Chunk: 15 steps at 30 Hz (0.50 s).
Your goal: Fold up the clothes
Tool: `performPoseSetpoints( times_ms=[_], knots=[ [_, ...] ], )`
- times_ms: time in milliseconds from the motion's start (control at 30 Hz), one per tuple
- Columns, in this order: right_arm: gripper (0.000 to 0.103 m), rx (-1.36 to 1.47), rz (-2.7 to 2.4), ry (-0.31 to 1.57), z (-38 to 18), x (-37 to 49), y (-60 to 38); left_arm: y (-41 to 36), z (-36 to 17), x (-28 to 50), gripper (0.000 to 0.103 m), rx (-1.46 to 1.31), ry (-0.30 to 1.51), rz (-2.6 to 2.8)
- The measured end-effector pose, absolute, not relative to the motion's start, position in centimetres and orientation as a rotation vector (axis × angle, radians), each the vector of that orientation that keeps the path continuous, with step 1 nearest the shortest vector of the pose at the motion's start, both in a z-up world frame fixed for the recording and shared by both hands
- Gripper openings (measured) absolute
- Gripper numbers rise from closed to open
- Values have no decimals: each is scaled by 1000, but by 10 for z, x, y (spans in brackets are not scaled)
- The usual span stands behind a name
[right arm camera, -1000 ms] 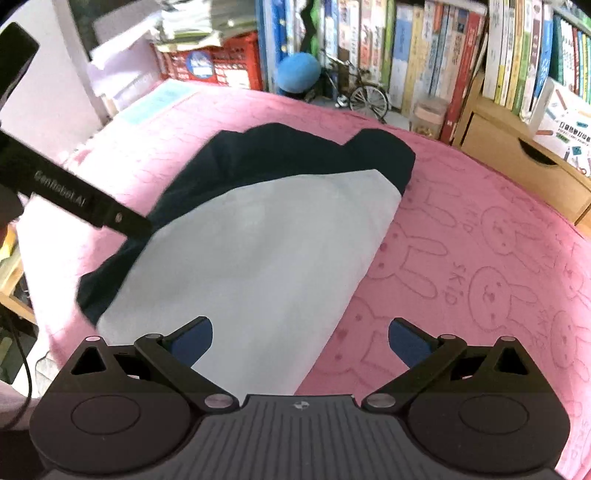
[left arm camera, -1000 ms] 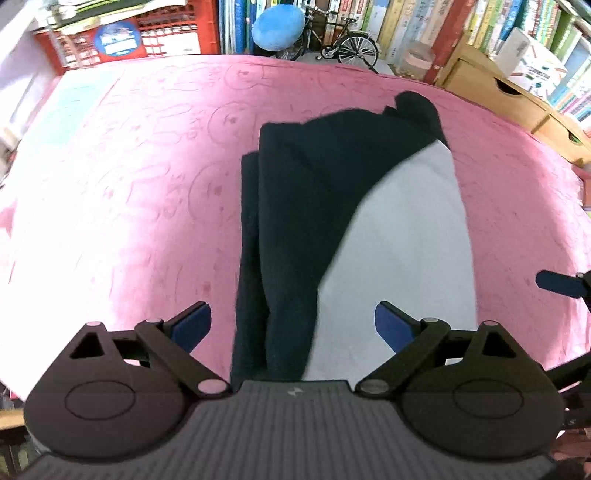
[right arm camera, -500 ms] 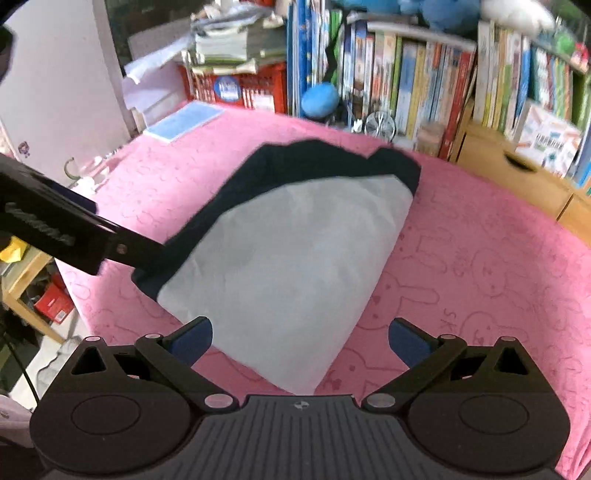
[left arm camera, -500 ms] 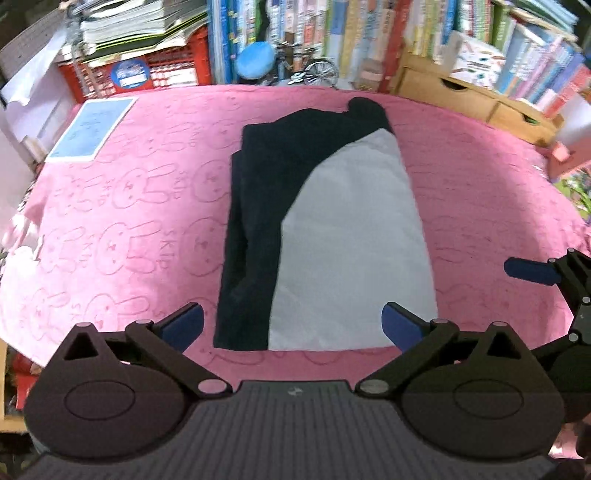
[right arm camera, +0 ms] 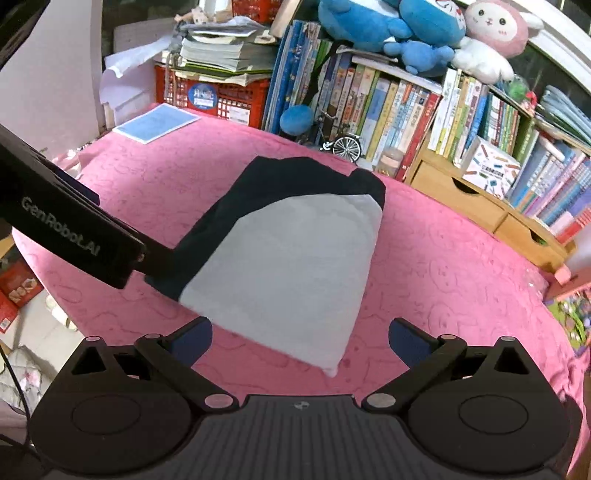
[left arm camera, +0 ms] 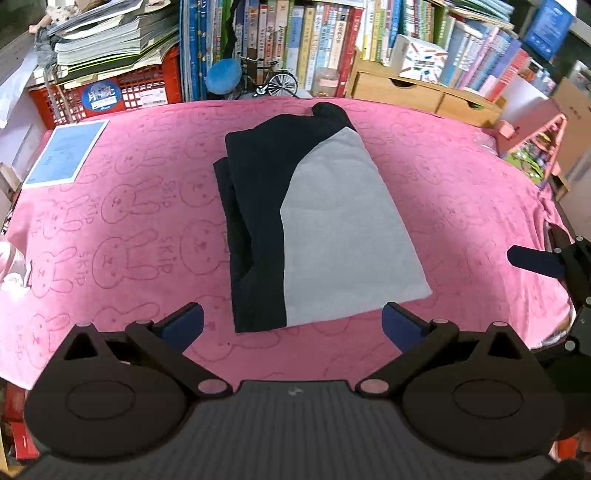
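Plush toys [right arm camera: 424,29] only in right-wrist view

Crowded bookshelves [right arm camera: 424,103] behind pink rabbit-print cover [left arm camera: 129,229]; wooden drawers [left arm camera: 413,92] right, red crate [left arm camera: 122,92] left.

Count: 1 folded garment [left arm camera: 317,221], navy and grey. 1 pink bunny-print cover [left arm camera: 129,221] under it. 1 blue sheet [left arm camera: 66,151]. 1 red crate [left arm camera: 122,92]. 1 model bicycle [left arm camera: 275,79]. 1 blue ball [left arm camera: 222,74]. 2 tools: left tool [left arm camera: 291,325], right tool [right arm camera: 299,338].
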State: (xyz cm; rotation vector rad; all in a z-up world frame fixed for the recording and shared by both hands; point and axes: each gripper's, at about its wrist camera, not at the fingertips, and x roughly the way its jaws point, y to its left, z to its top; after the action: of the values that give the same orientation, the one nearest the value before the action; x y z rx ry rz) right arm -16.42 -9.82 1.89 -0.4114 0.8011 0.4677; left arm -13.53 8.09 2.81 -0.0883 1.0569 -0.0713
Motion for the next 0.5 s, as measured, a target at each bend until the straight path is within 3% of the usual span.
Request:
performPoseSetpoints(
  times_ms=[500],
  knots=[
    [103, -308, 464, 749, 54, -187, -75, 108, 39, -150, 103, -114, 976, -185]
  ],
)
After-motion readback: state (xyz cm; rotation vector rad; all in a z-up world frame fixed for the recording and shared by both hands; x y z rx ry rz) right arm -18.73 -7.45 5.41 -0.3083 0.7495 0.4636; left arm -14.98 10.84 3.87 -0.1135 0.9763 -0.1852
